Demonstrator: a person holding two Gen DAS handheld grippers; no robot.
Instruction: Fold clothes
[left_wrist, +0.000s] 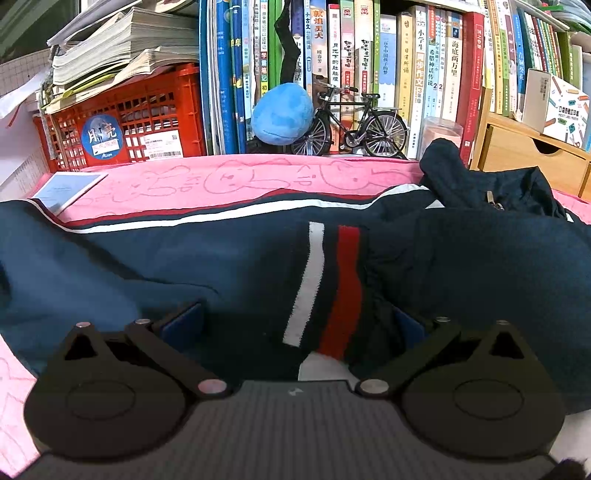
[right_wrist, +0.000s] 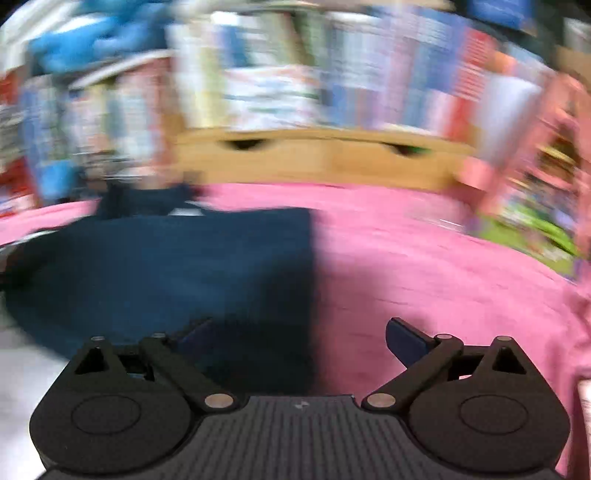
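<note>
Navy fabric jacket (left_wrist: 184, 258) with red and white stripes sprawled on the pink towel (left_wrist: 221, 181), left gripper (left_wrist: 295, 325) jaws apart over its striped cuff (left_wrist: 325, 288), right gripper (right_wrist: 299, 339) spread wide over jacket edge, view blurred.

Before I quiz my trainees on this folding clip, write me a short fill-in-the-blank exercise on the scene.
1. The navy jacket lies on a ____ towel.
2. The jacket's cuff carries a white stripe and a ____ one.
3. The blue plush toy sits beside a model ____.
4. Both the left gripper and the right gripper are ____.

Missing words: pink; red; bicycle; open
</note>
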